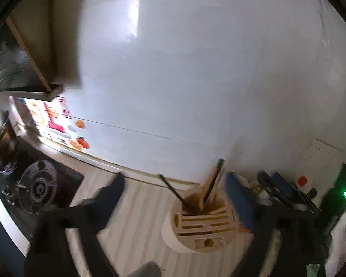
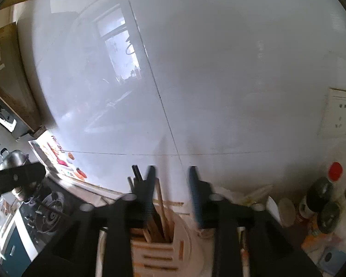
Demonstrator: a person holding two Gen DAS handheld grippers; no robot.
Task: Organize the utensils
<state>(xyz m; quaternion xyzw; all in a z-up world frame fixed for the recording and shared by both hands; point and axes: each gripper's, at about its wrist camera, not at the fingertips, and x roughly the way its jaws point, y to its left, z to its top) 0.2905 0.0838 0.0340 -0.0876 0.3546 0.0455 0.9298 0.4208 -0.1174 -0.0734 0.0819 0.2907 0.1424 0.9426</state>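
Observation:
A cream utensil holder (image 1: 198,226) with slots stands on the striped counter, with chopsticks (image 1: 213,182) standing in its round well. My left gripper (image 1: 173,184) is open, one finger on each side of the holder, and holds nothing. In the right wrist view the same holder (image 2: 159,251) sits low between the fingers, with chopsticks (image 2: 161,210) rising from it. My right gripper (image 2: 173,173) is open just above the holder, and nothing shows between its fingers. The left gripper's finger (image 2: 16,177) shows at the left edge.
A gas stove (image 1: 38,189) and a kettle (image 2: 13,159) are at the left. Bottles and jars (image 2: 323,198) crowd the right side. A white tiled wall (image 1: 196,80) with a socket plate (image 2: 339,113) is close behind the holder.

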